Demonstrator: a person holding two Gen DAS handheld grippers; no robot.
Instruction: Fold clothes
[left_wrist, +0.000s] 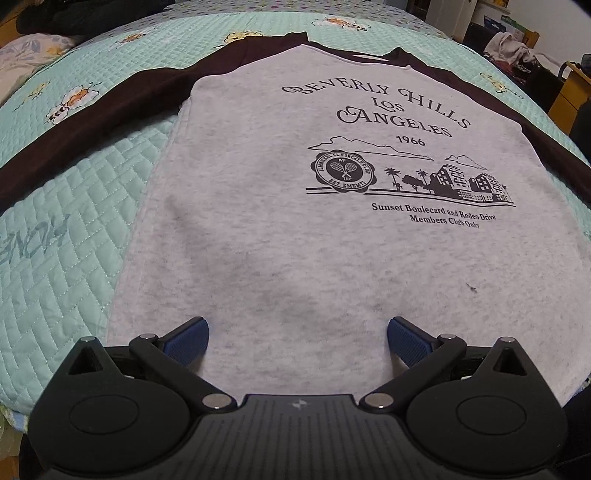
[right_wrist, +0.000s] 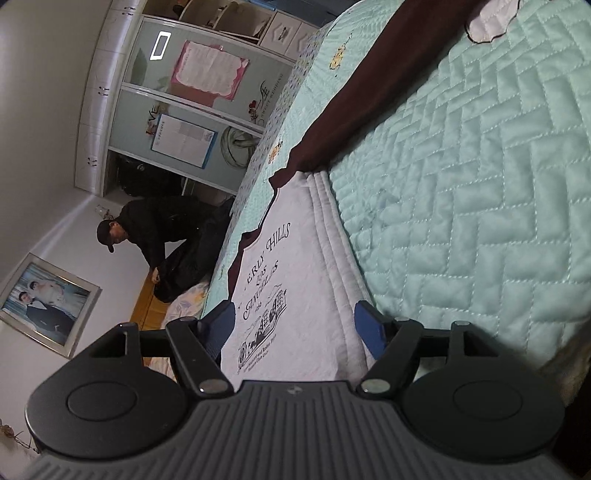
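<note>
**Sweatshirt laid flat on quilted bed**

A mint-green quilted bedspread (left_wrist: 74, 229) fills the left wrist view, and a grey sweatshirt (left_wrist: 295, 229) with dark brown sleeves lies spread across its centre, "Beverly Hills Los Angeles 1966" print face up. At the bottom of the frame the left gripper (left_wrist: 298, 334) hangs over the hem, blue pads (left_wrist: 188, 336) wide apart, holding nothing. The right wrist view is tilted; the right gripper (right_wrist: 295, 328), also spread wide, straddles the sweatshirt's side edge. A person in black (right_wrist: 147, 236) bends at middle left.
</note>
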